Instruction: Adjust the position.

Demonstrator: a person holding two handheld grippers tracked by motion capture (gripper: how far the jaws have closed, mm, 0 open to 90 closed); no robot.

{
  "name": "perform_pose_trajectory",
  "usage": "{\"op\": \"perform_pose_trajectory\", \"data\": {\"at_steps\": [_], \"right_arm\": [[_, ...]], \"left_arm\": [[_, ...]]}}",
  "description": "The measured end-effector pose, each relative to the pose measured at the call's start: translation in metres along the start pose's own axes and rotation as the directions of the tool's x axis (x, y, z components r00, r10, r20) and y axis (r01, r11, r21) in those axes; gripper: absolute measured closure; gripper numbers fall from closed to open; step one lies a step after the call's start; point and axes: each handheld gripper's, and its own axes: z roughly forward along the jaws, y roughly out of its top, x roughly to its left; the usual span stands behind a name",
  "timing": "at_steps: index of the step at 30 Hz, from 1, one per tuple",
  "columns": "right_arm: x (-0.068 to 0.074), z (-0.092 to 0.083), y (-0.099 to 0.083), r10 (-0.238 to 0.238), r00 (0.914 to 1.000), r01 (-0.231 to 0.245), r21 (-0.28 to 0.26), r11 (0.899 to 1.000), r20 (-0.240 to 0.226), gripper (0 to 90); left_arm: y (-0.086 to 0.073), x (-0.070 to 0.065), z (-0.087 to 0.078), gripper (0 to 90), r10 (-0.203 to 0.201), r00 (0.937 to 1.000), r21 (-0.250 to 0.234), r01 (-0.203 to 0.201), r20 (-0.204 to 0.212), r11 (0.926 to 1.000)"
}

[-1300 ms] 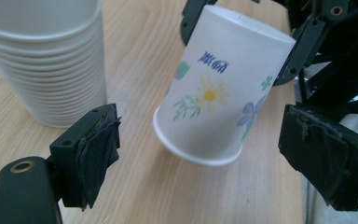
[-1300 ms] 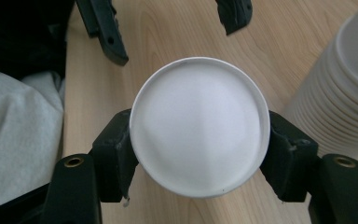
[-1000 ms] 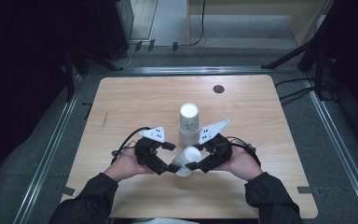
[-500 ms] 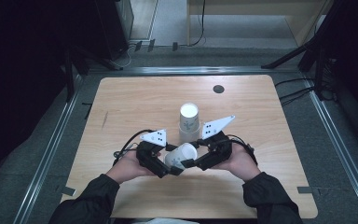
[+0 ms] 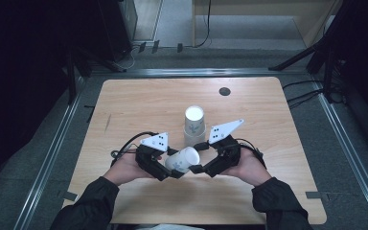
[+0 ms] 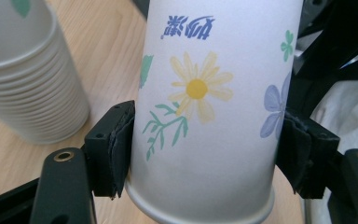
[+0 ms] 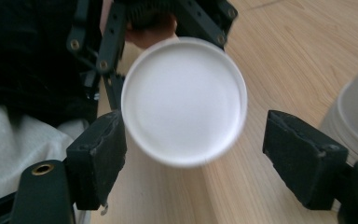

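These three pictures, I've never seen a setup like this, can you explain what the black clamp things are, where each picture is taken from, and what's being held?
A person sits at a wooden table and holds a hand-operated two-jaw gripper in each hand; there is no robot arm. The high view looks down from above. The other two views come from cameras riding on each gripper, looking along its black jaws.

On the table stands a stack of paper cups, upside down. One flowered paper cup lies sideways between the hands. The left gripper has just been closing, and its pads press the cup's sides near the rim. The right gripper has just been opening: the cup's white bottom sits between its jaws, with a clear gap on one side. It looks like a handover from right to left.
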Motion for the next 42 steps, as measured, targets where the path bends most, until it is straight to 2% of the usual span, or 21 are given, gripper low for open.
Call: {"op": "perform_pose_trajectory", "data": {"at_steps": [1, 2, 4, 5, 6, 10, 11, 12, 13, 16, 20, 21, 23, 25, 26, 30, 32, 33, 37, 41, 42], "right_arm": [[-0.001, -0.002, -0.004, 0.003, 0.9998, -0.003, 0.016, 1.000, 0.019, 21.6], [-0.001, -0.002, -0.004, 0.003, 0.9998, -0.003, 0.016, 1.000, 0.019, 21.6], [-0.002, -0.001, -0.009, 0.006, 0.9990, -0.008, 0.042, 0.999, 0.045, 22.4], [-0.002, -0.001, -0.009, 0.006, 0.9990, -0.008, 0.042, 0.999, 0.045, 22.4], [-0.002, -0.001, -0.011, 0.006, 0.9988, -0.009, 0.052, 0.999, 0.050, 22.6], [-0.003, 0.003, -0.017, -0.012, 0.9977, 0.006, 0.078, 0.997, 0.067, 23.3], [-0.003, 0.003, -0.017, -0.012, 0.9977, 0.006, 0.078, 0.997, 0.067, 23.3], [-0.003, 0.005, -0.019, -0.014, 0.9975, 0.008, 0.083, 0.997, 0.069, 23.9], [-0.003, 0.006, -0.019, -0.014, 0.9976, 0.009, 0.083, 0.996, 0.067, 24.0], [-0.002, 0.010, -0.020, -0.025, 0.9979, 0.019, 0.097, 0.995, 0.061, 24.5], [-0.001, 0.018, -0.021, -0.046, 0.9979, 0.041, 0.120, 0.992, 0.044, 25.1], [-0.001, 0.018, -0.021, -0.046, 0.9979, 0.041, 0.120, 0.992, 0.044, 25.1], [0.001, 0.026, -0.022, -0.055, 0.9979, 0.050, 0.149, 0.988, 0.035, 25.4], [0.002, 0.029, -0.022, -0.066, 0.9973, 0.059, 0.157, 0.986, 0.034, 25.5], [0.004, 0.035, -0.022, -0.081, 0.9965, 0.075, 0.181, 0.981, 0.024, 25.8], [0.006, 0.042, -0.022, -0.088, 0.9961, 0.085, 0.201, 0.976, 0.008, 26.1], [0.007, 0.047, -0.022, -0.089, 0.9960, 0.088, 0.212, 0.973, -0.002, 27.1], [0.007, 0.047, -0.022, -0.089, 0.9960, 0.088, 0.212, 0.973, -0.002, 27.1], [0.008, 0.052, -0.023, -0.095, 0.9951, 0.098, 0.235, 0.967, -0.027, 32.9], [0.008, 0.052, -0.023, -0.087, 0.9957, 0.092, 0.244, 0.965, -0.032, 34.5], [0.007, 0.052, -0.023, -0.086, 0.9958, 0.091, 0.244, 0.965, -0.032, 34.9]], "left_arm": [[0.000, 0.001, -0.001, 28.0, 0.008, 0.9998, 0.029, -0.007, -0.016, 0.9995], [0.000, 0.001, -0.001, 28.0, 0.008, 0.9998, 0.029, -0.007, -0.016, 0.9995], [-0.001, 0.005, 0.001, 27.9, -0.009, 0.9996, 0.085, 0.011, -0.026, 0.9963], [-0.001, 0.005, 0.001, 27.9, -0.009, 0.9996, 0.085, 0.011, -0.026, 0.9963], [-0.001, 0.007, 0.002, 27.9, -0.012, 0.9995, 0.108, 0.015, -0.028, 0.9940], [-0.001, 0.008, 0.011, 27.7, 0.002, 0.9992, 0.193, 0.006, -0.039, 0.9812], [-0.001, 0.008, 0.011, 27.6, 0.002, 0.9992, 0.193, 0.006, -0.039, 0.9812], [-0.001, 0.008, 0.015, 27.6, 0.003, 0.9995, 0.214, 0.004, -0.032, 0.9768], [-0.001, 0.008, 0.015, 27.5, 0.003, 0.9995, 0.214, 0.004, -0.032, 0.9768], [-0.001, 0.008, 0.021, 27.4, 0.009, 0.9997, 0.244, -0.003, -0.022, 0.9697], [-0.002, 0.005, 0.031, 27.3, 0.027, 0.9996, 0.303, -0.023, -0.010, 0.9526], [-0.002, 0.005, 0.031, 27.3, 0.027, 0.9996, 0.303, -0.023, -0.010, 0.9526], [-0.002, 0.002, 0.036, 27.1, 0.040, 0.9992, 0.329, -0.036, -0.004, 0.9436], [-0.002, 0.002, 0.037, 27.1, 0.047, 0.9989, 0.337, -0.044, 0.000, 0.9406], [-0.002, 0.001, 0.039, 27.0, 0.048, 0.9988, 0.342, -0.046, 0.003, 0.9387], [-0.001, -0.002, 0.042, 27.0, 0.049, 0.9987, 0.351, -0.050, 0.012, 0.9349], [0.000, -0.004, 0.045, 26.9, 0.063, 0.9977, 0.364, -0.068, 0.026, 0.9287], [0.000, -0.004, 0.045, 26.9, 0.063, 0.9977, 0.364, -0.068, 0.026, 0.9287], [0.000, -0.007, 0.049, 26.8, 0.072, 0.9966, 0.379, -0.081, 0.040, 0.9217], [0.000, -0.007, 0.050, 26.8, 0.072, 0.9966, 0.380, -0.082, 0.040, 0.9214], [0.000, -0.006, 0.049, 26.8, 0.060, 0.9968, 0.378, -0.075, 0.051, 0.9228]]}}
